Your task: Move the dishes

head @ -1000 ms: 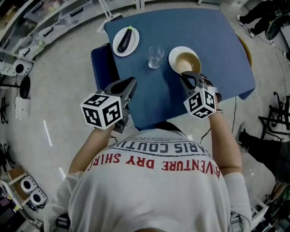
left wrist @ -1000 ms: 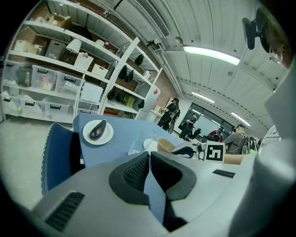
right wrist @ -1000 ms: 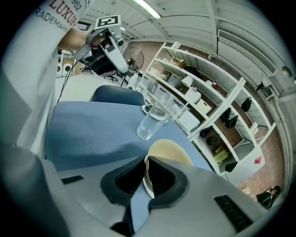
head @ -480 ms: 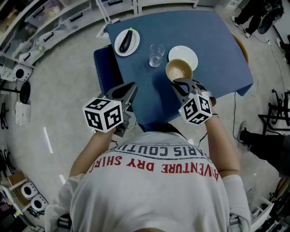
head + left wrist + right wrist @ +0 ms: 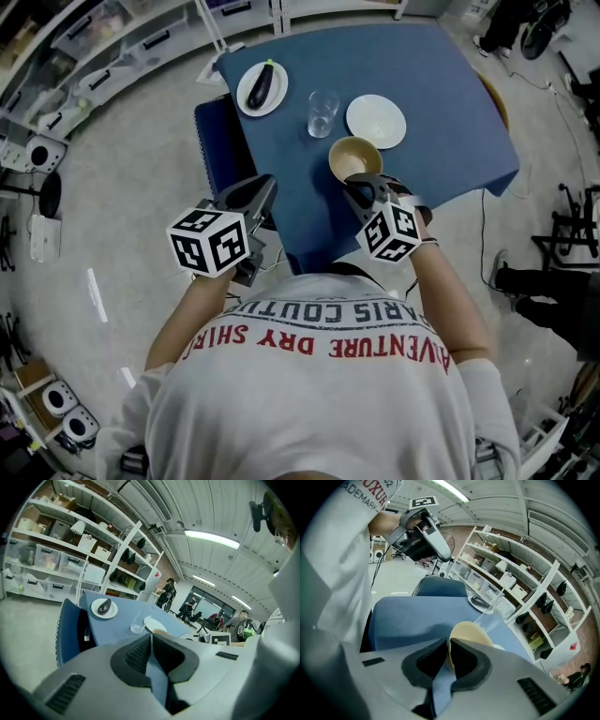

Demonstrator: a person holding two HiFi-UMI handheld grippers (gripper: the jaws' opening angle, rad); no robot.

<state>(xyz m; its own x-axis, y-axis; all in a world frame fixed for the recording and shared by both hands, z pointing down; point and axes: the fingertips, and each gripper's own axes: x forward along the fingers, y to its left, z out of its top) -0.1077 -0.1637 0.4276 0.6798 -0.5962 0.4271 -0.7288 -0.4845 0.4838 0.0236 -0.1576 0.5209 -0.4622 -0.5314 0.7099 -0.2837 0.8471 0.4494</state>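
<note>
Right tongs (image 5: pixel 361 188) grip tan bowl (image 5: pixel 353 157); shirt (image 5: pixel 309 403) reads "DRY".

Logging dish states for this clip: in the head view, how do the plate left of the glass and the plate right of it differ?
The left plate carries a dark eggplant; the right plate is bare. The left plate sits near a corner of the blue cloth, apart from the other dishes; the right plate lies next to the bowl. Both are white, round and flat on the blue cloth.
</note>
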